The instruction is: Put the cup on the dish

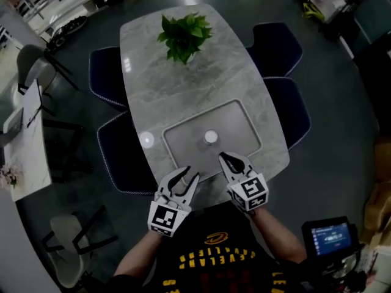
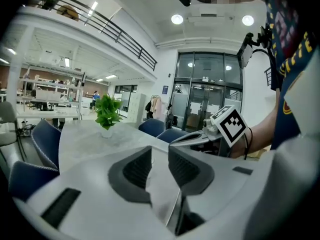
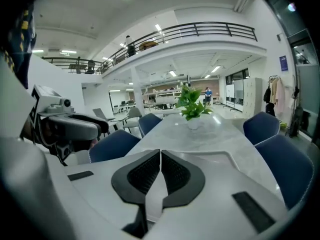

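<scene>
A small white round thing [image 1: 210, 137], a cup or a dish seen from above, sits in the middle of a grey rectangular tray [image 1: 183, 139] on the marble table [image 1: 153, 72]. I cannot make out a separate dish. My left gripper [image 1: 190, 173] hovers at the tray's near edge, its jaws apart with nothing between them [image 2: 160, 154]. My right gripper [image 1: 223, 157] points at the white thing from just short of it, and its jaws meet on nothing [image 3: 160, 156]. Neither gripper view shows the white thing.
A potted green plant [image 1: 185, 35] stands at the table's far end. Dark blue chairs ring the table, on the left [image 1: 110, 78] and on the right [image 1: 290, 115]. A white desk [image 1: 27, 151] and a small lit screen [image 1: 333, 237] stand off to the sides.
</scene>
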